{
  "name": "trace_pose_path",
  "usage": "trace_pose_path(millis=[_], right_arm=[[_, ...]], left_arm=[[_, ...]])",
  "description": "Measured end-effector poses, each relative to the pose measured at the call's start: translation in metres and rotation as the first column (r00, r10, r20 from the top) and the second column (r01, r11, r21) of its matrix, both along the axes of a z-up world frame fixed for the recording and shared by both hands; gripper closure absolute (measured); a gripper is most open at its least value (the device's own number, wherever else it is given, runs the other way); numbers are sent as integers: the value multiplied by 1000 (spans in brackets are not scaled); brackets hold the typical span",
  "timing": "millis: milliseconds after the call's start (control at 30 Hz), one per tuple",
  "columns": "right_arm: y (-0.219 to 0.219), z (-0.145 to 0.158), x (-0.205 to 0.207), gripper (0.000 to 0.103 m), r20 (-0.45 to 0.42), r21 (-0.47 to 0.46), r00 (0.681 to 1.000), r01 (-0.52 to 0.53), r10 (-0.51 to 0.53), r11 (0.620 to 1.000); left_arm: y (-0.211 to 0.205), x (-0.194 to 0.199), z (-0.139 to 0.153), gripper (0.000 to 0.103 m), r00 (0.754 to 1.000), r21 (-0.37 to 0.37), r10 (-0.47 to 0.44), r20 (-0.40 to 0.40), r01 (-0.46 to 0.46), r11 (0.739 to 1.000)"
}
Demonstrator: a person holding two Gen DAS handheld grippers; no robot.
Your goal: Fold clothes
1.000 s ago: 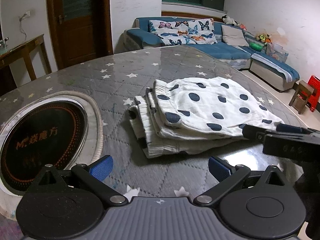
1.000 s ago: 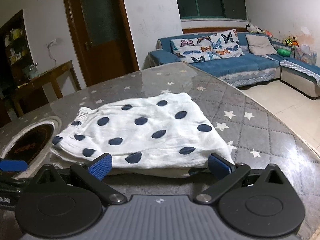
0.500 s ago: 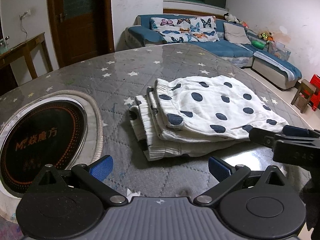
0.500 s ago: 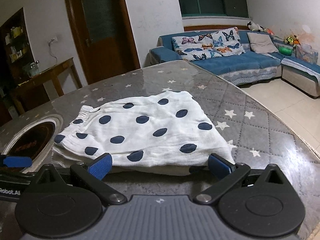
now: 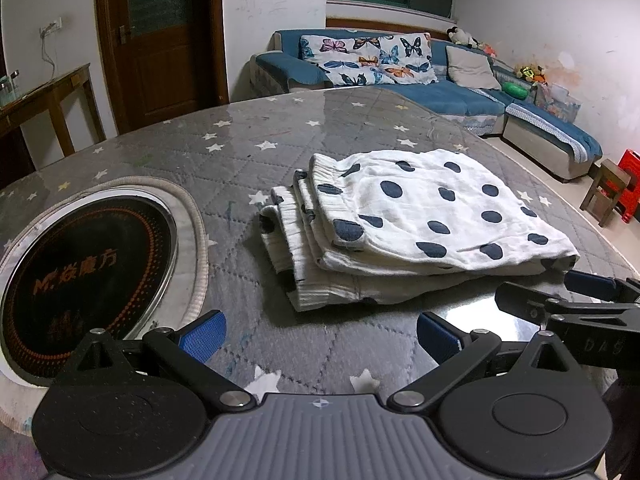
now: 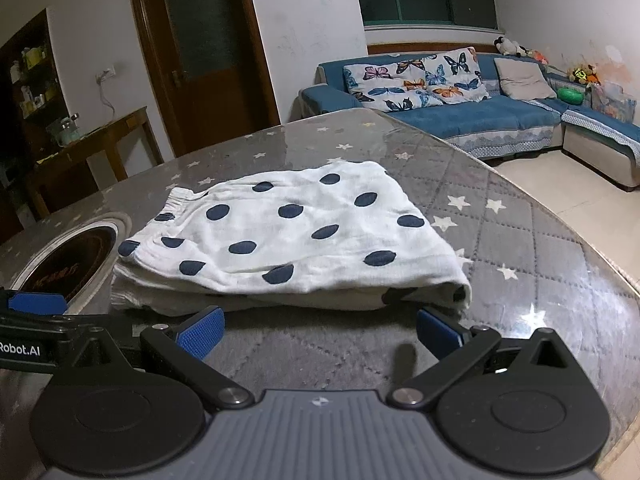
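Observation:
A white garment with dark blue dots (image 5: pixel 416 216) (image 6: pixel 296 240) lies folded in several layers on the grey star-patterned table (image 5: pixel 240 152) (image 6: pixel 500 240). Its ribbed waistband edges stack at the left end. My left gripper (image 5: pixel 318 330) hovers open in front of the pile's near left corner, holding nothing. My right gripper (image 6: pixel 318 330) is open too, just short of the pile's near edge, and it also shows from the side in the left wrist view (image 5: pixel 568 300). The left gripper's blue pad (image 6: pixel 36 304) appears at the left edge of the right wrist view.
A round black hotplate (image 5: pixel 84 276) (image 6: pixel 68 256) is set into the table left of the garment. The table's curved edge runs close on the right. Beyond it are a blue sofa (image 5: pixel 400 80), a small stool (image 5: pixel 604 196), a wooden door and a side table.
Both grippers have drawn back a little from the folded garment and stay open. The garment has not moved.

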State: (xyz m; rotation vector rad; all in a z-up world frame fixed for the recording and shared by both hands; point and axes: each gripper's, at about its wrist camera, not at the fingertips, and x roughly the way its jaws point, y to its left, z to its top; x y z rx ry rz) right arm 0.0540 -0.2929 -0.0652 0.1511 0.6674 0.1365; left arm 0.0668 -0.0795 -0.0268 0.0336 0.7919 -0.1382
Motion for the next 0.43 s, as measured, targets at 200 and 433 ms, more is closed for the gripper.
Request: trace_pose_path(millis=[200,433], right_arm=[[4,-1,-3,0,-2,-1,1000,-4,4,1000],[5,-4,-3,0,-8,-3,1000,-9,9,1000]], left_arm=[[1,-3,0,0,1000,-4,-1,3,1,1000],[2,-5,-1,0,1000,-5,1,6,-1,1000]])
